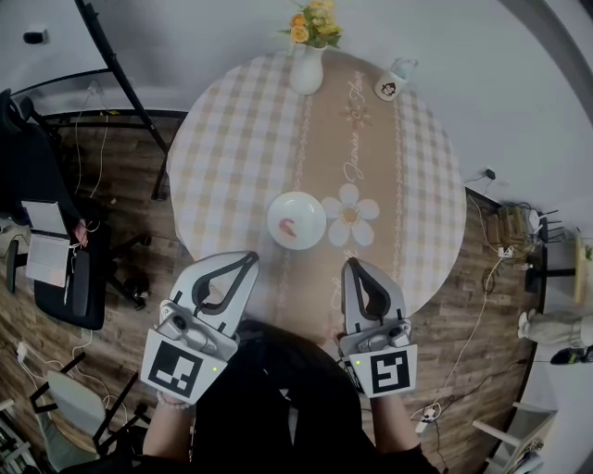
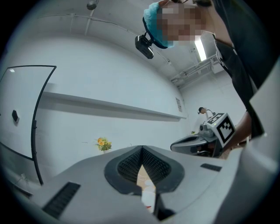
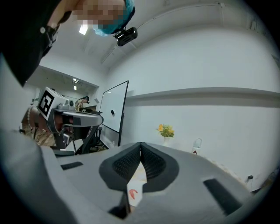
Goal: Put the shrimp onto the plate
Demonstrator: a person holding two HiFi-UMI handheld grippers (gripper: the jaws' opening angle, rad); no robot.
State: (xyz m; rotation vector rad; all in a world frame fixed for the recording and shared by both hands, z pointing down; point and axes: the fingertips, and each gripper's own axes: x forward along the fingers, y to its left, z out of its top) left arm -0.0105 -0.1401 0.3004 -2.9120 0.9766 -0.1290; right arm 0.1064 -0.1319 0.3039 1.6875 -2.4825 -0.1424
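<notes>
item 1, task thing: the shrimp (image 1: 289, 228) lies on the white plate (image 1: 309, 207), left of the plate's middle. the plate stands on the round desk (image 1: 239, 139), near its middle, on a checked cloth. a flower-shaped mat (image 1: 351, 215) lies just beside the plate on its right.

item 2, left gripper (image 1: 250, 258): held low over the near edge of the desk, apart from the plate, pointing toward it. its own view shows the fingers (image 2: 131, 164) pressed together at the tips with nothing between them.

item 3, right gripper (image 1: 352, 264): held over the near edge of the desk, to the right of the plate and apart from it. its own view shows the fingers (image 3: 153, 162) closed tip to tip, with nothing held. the shrimp (image 3: 134, 195) shows through the gap behind the tips.

item 4, far side of desk: a white vase (image 1: 307, 70) with yellow and orange flowers (image 1: 313, 23) stands upright at the far edge. a small white cup (image 1: 393, 81) stands to its right.
</notes>
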